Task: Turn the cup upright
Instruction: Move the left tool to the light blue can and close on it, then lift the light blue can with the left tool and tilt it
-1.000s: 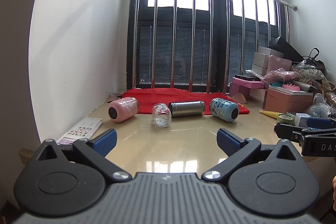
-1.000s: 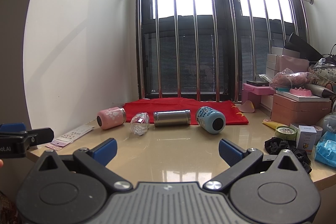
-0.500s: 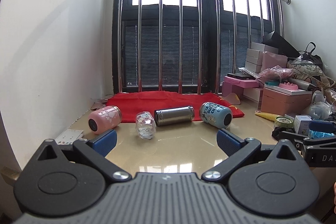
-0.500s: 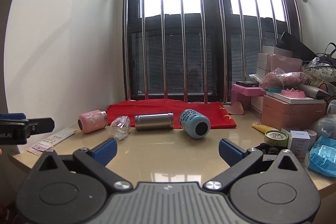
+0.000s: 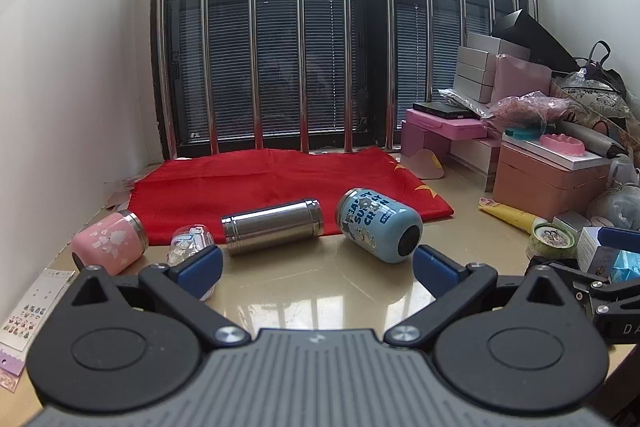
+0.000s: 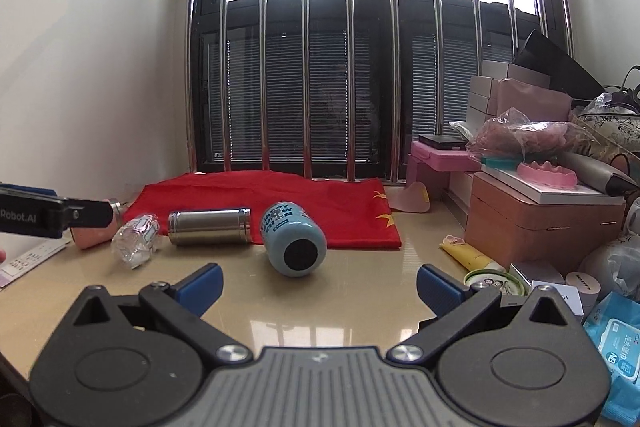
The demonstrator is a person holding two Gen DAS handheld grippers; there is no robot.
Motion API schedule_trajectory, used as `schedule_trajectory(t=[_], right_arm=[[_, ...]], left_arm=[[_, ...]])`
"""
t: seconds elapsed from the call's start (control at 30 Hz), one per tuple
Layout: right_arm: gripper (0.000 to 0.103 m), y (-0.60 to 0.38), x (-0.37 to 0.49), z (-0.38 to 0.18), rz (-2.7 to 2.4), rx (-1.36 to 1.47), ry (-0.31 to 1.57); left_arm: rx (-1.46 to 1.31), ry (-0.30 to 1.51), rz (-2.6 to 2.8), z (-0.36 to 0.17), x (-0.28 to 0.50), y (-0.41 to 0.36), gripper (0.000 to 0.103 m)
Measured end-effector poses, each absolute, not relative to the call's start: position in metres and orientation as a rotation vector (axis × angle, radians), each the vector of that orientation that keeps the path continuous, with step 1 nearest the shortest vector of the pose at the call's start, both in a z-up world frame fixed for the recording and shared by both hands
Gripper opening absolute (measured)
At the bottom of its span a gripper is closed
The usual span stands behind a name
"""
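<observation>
Blue cup point(image 6: 293, 238) lies sideways beyond the released left claw point(image 5: 316, 267) and right claw point(image 6: 320, 285).

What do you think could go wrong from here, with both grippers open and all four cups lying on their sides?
1. The blue cup lies on its side on the glossy table; a nudge from the right gripper could roll it away.
2. The steel cup, clear cup and pink cup lie close together, so the left gripper may bump a neighbour.
3. A cup stood on the red cloth edge might tip.
</observation>
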State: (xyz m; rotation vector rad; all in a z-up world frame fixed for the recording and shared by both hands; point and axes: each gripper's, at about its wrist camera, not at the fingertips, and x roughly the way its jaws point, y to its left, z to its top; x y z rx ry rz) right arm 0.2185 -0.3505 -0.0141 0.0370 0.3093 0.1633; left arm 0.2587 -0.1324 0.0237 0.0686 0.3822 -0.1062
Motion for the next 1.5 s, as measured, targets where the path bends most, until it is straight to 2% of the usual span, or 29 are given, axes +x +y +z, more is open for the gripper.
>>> schedule_trajectory(t=[0.23, 0.63, 1.0, 1.03, 1.1, 1.17, 1.5], right_arm=[[0.103, -0.388, 0.282, -0.011, 0.172, 0.005, 0.347], [0.103, -0.441, 0.401, -0.010, 0.227, -0.088, 0.492], [0.103, -0.457, 0.470, -0.026, 0.241, -0.046, 0.570], [0.103, -0.457, 0.472, -0.028, 0.241, -0.042, 0.572], [0.103, -0.458, 0.474, -0.032, 0.240, -0.036, 0.578], [0.103, -0.460, 0.474, -0.035, 0.237, -0.030, 0.585], [0.103, -0.465, 0.444, -0.024, 0.215, -0.011, 0.582]], left_arm=[[0.113, 0.473, -0.119, 0.027, 0.343, -0.179, 0.103], [-0.003, 0.837, -0.046, 0.011, 0.492, -0.219, 0.103], [-0.112, 1.111, 0.102, -0.045, 0.587, -0.234, 0.103], [-0.124, 1.128, 0.103, -0.051, 0.592, -0.235, 0.103], [-0.156, 1.164, 0.099, -0.067, 0.600, -0.236, 0.094], [-0.191, 1.154, 0.085, -0.072, 0.599, -0.232, 0.091], [0.026, 1.100, -0.131, -0.046, 0.534, -0.235, 0.088]])
